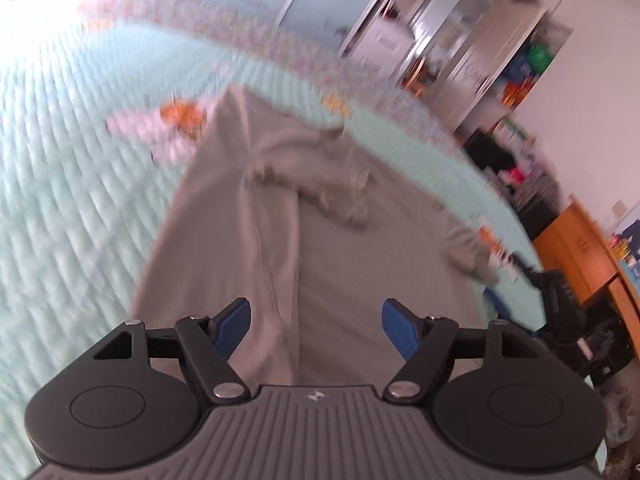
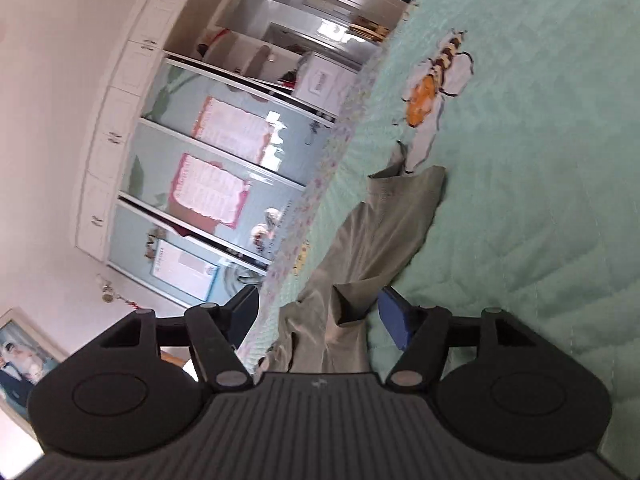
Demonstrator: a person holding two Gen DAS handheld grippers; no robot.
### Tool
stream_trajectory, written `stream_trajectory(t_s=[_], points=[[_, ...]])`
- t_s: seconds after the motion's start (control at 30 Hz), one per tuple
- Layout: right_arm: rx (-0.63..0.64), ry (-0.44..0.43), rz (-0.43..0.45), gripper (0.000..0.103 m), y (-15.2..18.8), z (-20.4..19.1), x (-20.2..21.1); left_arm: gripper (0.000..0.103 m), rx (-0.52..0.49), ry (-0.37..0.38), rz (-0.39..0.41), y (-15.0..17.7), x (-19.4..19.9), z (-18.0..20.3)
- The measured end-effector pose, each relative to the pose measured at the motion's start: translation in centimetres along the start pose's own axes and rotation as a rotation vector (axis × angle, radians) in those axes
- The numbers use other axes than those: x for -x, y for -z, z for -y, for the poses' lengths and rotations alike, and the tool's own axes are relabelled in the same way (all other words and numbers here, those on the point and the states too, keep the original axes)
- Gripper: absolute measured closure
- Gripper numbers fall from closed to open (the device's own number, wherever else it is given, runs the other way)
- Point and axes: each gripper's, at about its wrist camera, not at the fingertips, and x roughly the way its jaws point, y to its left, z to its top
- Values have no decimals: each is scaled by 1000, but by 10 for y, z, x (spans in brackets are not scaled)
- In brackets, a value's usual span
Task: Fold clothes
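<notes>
grey-green garment [image 1: 328,248] lies spread on the mint quilted bed [image 1: 60,208], filling the middle of the left wrist frame, long seam running down the centre, bunched collar or cuff area rumpled at upper middle. in the right wrist frame the same cloth [image 2: 384,224] runs from bottom centre up to the middle, one corner flat near a bee patch [image 2: 436,80] on the quilt.

left gripper [image 1: 316,326] hangs over the cloth, fingers apart, nothing between the blue pads [image 1: 232,328]. right gripper [image 2: 320,316] is low and rolled sideways, fingers apart too; a fold of cloth stands between them but the pads do not look pressed on it, so it looks let go or not yet gripped.

looks like between folds: cloth laid, both free. next move probably needs an edge or sleeve picked, both closing on cloth only, not the quilt. left view is blurred, details unsure.
</notes>
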Motion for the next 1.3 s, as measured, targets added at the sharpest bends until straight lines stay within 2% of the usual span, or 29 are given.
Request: stream_trajectory(t_s=[0.1, 0.2, 0.3, 0.37, 0.43, 0.5, 0.53, 0.6, 0.67, 0.73, 0.83, 0.9, 0.97, 1.03, 1.1, 1.13, 1.23, 1.3], points=[[10, -68, -5, 35, -2, 10, -2, 28, 44, 22, 46, 7, 2, -1], [-16, -106, -8, 35, -5, 13, -3, 31, 140, 76, 61, 4, 26, -3], [-40, -125, -4, 35, -6, 16, -2, 31, 146, 77, 106, 10, 64, 9], [-51, -134, -2, 35, -5, 17, 0, 30, 147, 76, 110, 25, 83, 14], [-65, -144, 2, 35, -5, 18, 3, 29, 159, 59, 48, 48, 83, 15], [-76, -152, 5, 35, -4, 19, 5, 30, 177, -10, -80, 76, 66, 10], [-78, -153, 5, 35, -3, 19, 6, 34, 129, -37, -59, 88, 63, 12], [-71, -152, 2, 35, -3, 19, 5, 34, -20, -139, -89, 87, 59, 41], [-62, -153, -1, 33, -3, 18, 5, 34, -216, -292, -163, 75, 44, 83], [-50, -149, -5, 32, -3, 16, 5, 34, -363, -369, -157, 63, 33, 117], [10, -126, -26, 27, 0, 5, 2, 26, -499, -434, -156, 46, 9, 147], [63, -105, -48, 21, 1, -3, -2, 26, -481, -472, -228, 39, -20, 145], [115, -65, -78, 21, 3, -12, -5, 23, -432, -500, -310, 38, -48, 135], [159, -18, -134, 21, 3, -21, -9, 16, -445, -531, -286, 42, -50, 137], [201, 4, -167, 21, -1, -38, -6, 14, -470, -547, -280, 43, -50, 138], [215, -8, -181, 21, -3, -48, -4, 12, -464, -554, -279, 42, -50, 137], [238, -146, -274, 21, -11, -81, 6, 6, -451, -572, -273, 43, -52, 133], [280, -222, -451, 21, -8, -97, 3, 3, -462, -589, -261, 45, -52, 134]])
